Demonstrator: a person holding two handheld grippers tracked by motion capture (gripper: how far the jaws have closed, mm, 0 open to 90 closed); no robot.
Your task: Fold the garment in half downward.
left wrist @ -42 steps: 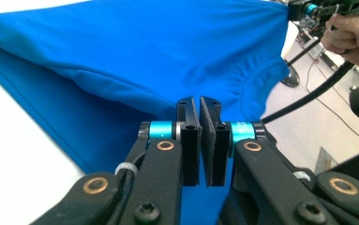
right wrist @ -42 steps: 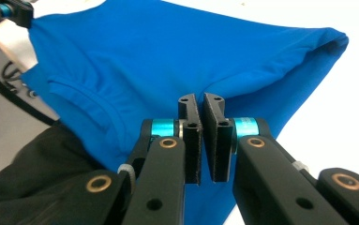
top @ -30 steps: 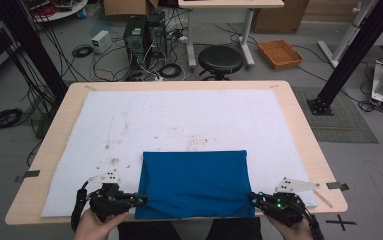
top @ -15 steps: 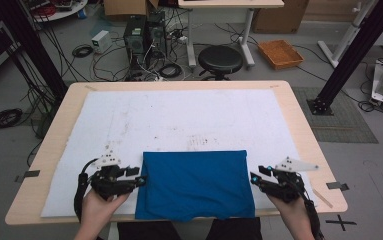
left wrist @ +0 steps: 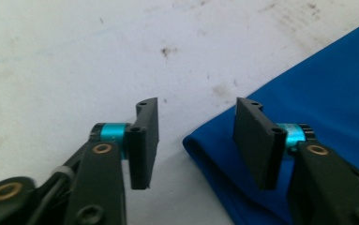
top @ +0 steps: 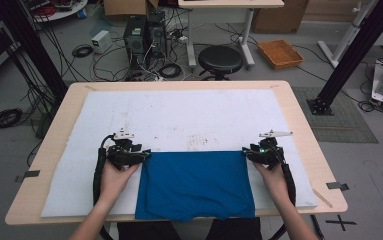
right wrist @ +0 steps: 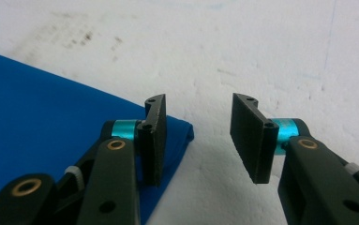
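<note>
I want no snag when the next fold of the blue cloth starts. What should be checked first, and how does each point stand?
1. Left gripper jaws apart, nothing pinched: ok.
2. Right gripper jaws apart, nothing pinched: ok.
3. Blue cloth lies flat on the white mat: ok.
4. Far left cloth corner sits between the left jaws: ok.
5. Far right cloth corner sits between the right jaws: not ok, it lies under one jaw, off the gap.
6. Near cloth edge fully on the table: not ok, it hangs over the near edge.
</note>
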